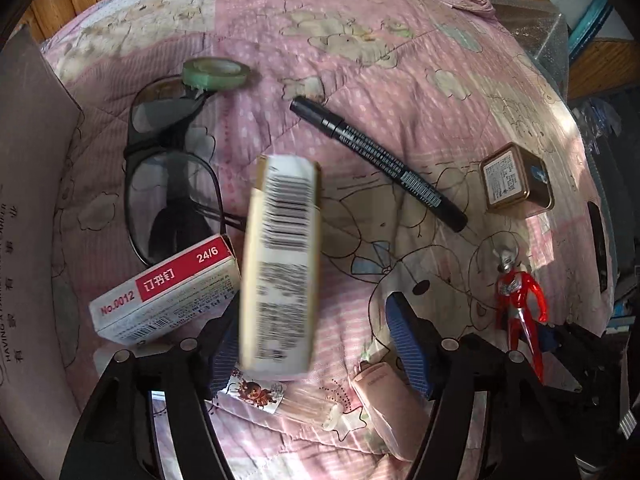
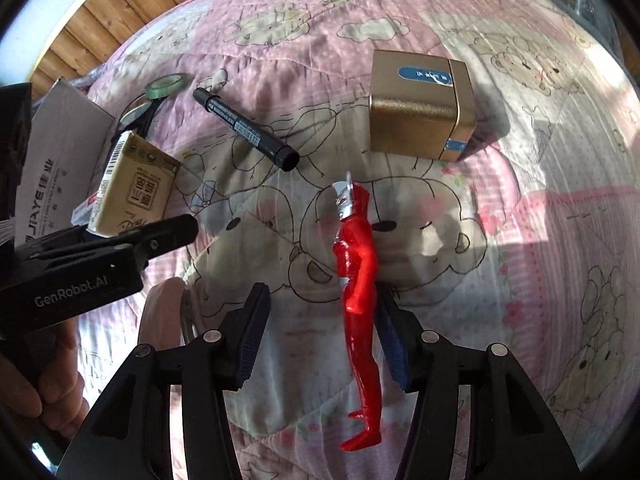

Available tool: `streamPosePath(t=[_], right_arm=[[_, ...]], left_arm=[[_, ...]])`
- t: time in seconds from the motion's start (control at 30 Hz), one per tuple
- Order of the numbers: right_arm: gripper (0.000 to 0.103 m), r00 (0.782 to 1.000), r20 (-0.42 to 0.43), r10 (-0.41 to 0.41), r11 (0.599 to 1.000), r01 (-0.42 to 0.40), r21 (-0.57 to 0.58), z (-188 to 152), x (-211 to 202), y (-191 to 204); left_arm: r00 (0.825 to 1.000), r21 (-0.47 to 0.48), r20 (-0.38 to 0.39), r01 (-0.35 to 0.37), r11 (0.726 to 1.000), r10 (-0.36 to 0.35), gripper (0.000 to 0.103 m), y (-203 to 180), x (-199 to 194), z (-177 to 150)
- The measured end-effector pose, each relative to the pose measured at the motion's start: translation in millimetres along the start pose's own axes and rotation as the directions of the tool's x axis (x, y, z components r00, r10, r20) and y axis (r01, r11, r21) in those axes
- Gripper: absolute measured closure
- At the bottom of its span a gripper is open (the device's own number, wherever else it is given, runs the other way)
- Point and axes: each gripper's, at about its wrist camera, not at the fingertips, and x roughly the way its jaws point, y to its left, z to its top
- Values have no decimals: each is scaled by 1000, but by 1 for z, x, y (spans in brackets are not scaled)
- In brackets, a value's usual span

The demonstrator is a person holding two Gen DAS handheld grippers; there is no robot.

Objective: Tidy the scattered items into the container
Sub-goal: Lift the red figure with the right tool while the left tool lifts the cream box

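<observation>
Cardboard walls of the container point(image 1: 36, 184), a grey printed box, stand at the far left of the pink quilt point(image 1: 360, 40). Next to it lie black glasses point(image 1: 168, 184), a green tape roll point(image 1: 216, 72) and a red-and-white staple box point(image 1: 164, 292). The left gripper point(image 1: 316, 340) has its jaws spread, and a blurred tan carton point(image 1: 280, 264) with a barcode label sits against its left pad only. Rightward lie a black marker point(image 1: 376, 152), a gold tin point(image 1: 516, 178) and a red figure point(image 2: 360, 276). Only the right wrist view shows the carton's printed gold face and the right gripper point(image 2: 324, 340), jaws apart, with the figure between them, close against the right pad.
</observation>
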Motion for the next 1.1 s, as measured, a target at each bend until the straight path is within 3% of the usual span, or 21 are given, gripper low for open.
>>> streamPosePath(t=[0.03, 0.07, 0.1, 0.13, 0.27, 0.37, 0.8, 1.1], right_arm=[[51, 1000, -2, 4, 1000, -4, 11, 1, -1, -2], [63, 1000, -2, 7, 1000, -7, 27, 2, -2, -5], [85, 1000, -6, 25, 999, -25, 46, 4, -2, -10], [87, 998, -15, 58, 995, -57, 77, 5, -3, -17], [87, 989, -10, 147, 972, -142, 186, 6, -6, -36], [87, 979, 5, 202, 951, -197, 237, 5, -10, -41], [88, 982, 43, 185, 959, -190, 212, 2, -35, -30], [88, 982, 71, 174, 972, -183, 150, 7, -58, -7]], left_arm=[[1000, -3, 7, 2, 1000, -2, 48, 1, -2, 1], [1000, -11, 7, 18, 1000, -18, 52, 4, -3, 3], [999, -21, 9, 39, 999, -39, 55, 8, -4, 5], [998, -31, 9, 58, 998, -58, 61, 12, -6, 6], [997, -47, 18, 82, 995, -82, 77, 23, -12, 6], [996, -52, 25, 85, 995, -84, 79, 25, -15, 6], [993, 1, 99, 59, 998, -59, 80, 15, -58, 5], [993, 13, 117, -17, 1000, 16, 80, 15, -85, -4]])
